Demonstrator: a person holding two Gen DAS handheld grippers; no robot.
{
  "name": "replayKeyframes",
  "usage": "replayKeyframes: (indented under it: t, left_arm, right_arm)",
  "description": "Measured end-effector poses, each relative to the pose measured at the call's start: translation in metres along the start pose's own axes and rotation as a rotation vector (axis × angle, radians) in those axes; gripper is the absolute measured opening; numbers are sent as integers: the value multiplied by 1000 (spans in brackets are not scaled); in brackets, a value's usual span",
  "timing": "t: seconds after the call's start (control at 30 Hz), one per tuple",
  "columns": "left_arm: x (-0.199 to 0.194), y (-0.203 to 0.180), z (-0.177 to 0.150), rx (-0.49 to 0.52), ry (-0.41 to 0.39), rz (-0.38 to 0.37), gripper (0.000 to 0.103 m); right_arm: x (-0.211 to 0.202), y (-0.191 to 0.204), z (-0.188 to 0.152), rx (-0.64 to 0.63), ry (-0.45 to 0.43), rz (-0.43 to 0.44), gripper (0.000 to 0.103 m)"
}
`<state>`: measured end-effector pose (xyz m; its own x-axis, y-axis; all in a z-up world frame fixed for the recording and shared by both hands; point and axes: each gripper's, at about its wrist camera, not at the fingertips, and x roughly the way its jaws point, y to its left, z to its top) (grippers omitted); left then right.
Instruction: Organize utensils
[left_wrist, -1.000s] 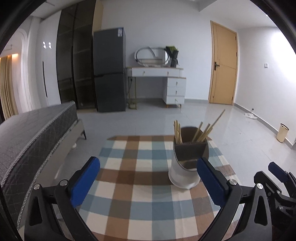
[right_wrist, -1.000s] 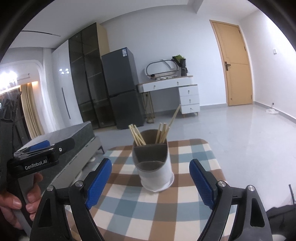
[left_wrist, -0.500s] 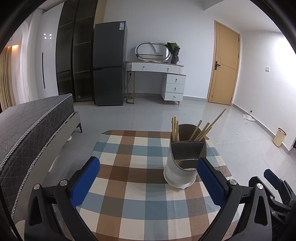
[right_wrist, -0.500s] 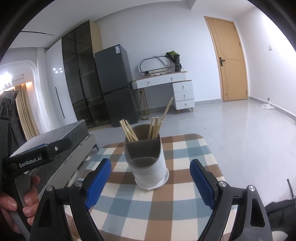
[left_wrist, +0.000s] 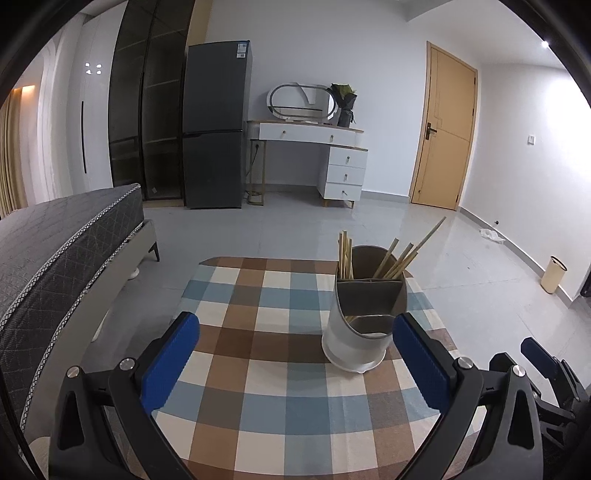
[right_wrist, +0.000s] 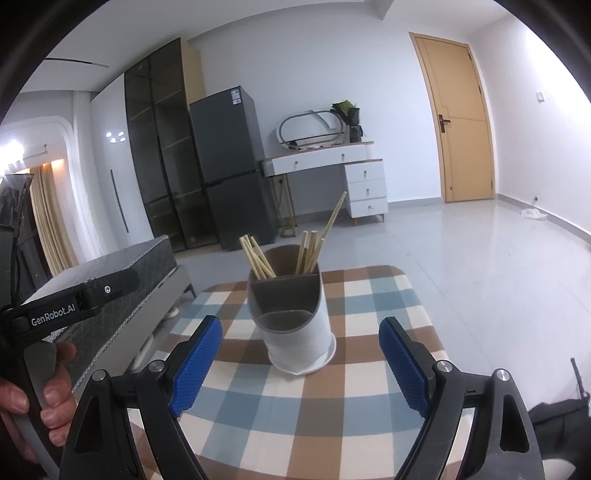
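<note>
A white utensil holder with a brown divided inside stands on the checked tablecloth. Several wooden chopsticks stick up from its two back compartments; the front compartment looks empty. My left gripper hangs open over the near part of the table, the holder just inside its right finger. My right gripper is open too, with the holder centred a little beyond its blue pads. Neither holds anything.
A grey bed runs along the left of the small table. Behind are a dark fridge, a white dressing table, a wooden door and a bin. A hand grips the left tool's handle.
Both cameras have tilted and drawn back slightly, so the holder sits a bit farther off and the room shows more. Both grippers stay open and the holder has not moved.
</note>
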<state>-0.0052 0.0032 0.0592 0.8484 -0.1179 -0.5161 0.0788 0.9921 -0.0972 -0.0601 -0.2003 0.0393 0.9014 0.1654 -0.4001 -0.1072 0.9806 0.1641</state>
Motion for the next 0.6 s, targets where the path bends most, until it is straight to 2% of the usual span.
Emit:
replayKeyframes:
  t: [0.6]
  left_arm:
    - [2, 1, 0, 0, -2, 49, 102]
  right_arm:
    - [-2, -1, 0, -13, -6, -12, 87]
